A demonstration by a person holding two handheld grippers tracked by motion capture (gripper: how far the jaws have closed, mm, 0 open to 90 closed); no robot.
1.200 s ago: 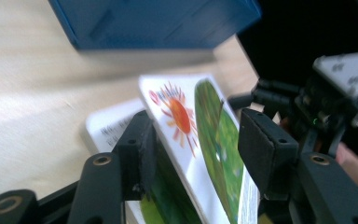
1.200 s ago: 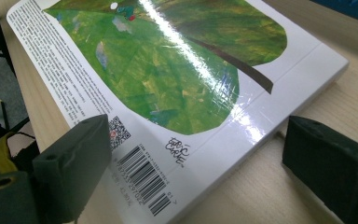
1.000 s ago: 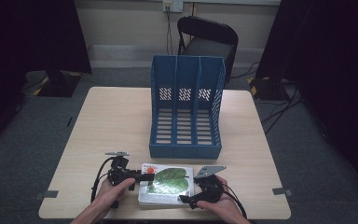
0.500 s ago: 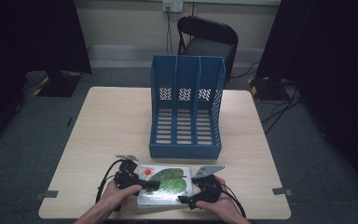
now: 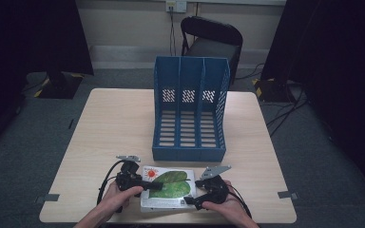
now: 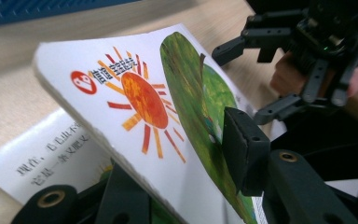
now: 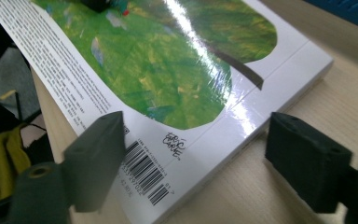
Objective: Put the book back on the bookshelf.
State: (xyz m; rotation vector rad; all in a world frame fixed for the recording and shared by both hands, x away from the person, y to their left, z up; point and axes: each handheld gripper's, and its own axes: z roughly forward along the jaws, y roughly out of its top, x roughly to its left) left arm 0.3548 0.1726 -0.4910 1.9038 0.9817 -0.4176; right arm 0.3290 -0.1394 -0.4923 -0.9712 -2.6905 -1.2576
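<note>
picture book (image 5: 167, 186) lies at the near edge of the worktop (image 5: 114, 123), in front of the blue file rack (image 5: 190, 107), which stands well apart from it toward the far side with three empty slots facing up.

left tool (image 5: 148, 184): clamped on the book's front cover. left gripper view shows one jaw on the printed face beside the green leaf artwork and the other beneath the cover, with an inner page (image 6: 42, 154) of text exposed below. the cover stands tilted up off the page block, so the grip is on the cover alone, not the whole book. judgement: held this way to peel the cover open or to lift that side.

right tool (image 5: 193, 191): jaws spread wide, holding nothing. right gripper view has them straddling the book's corner near the barcode (image 7: 145, 173), one jaw over the cover, the other out over bare worktop, neither touching. judgement: placed to pin or pinch the spine-side edge so the book does not slide while the left side lifts.

risk: glossy cover, could slip.
</note>
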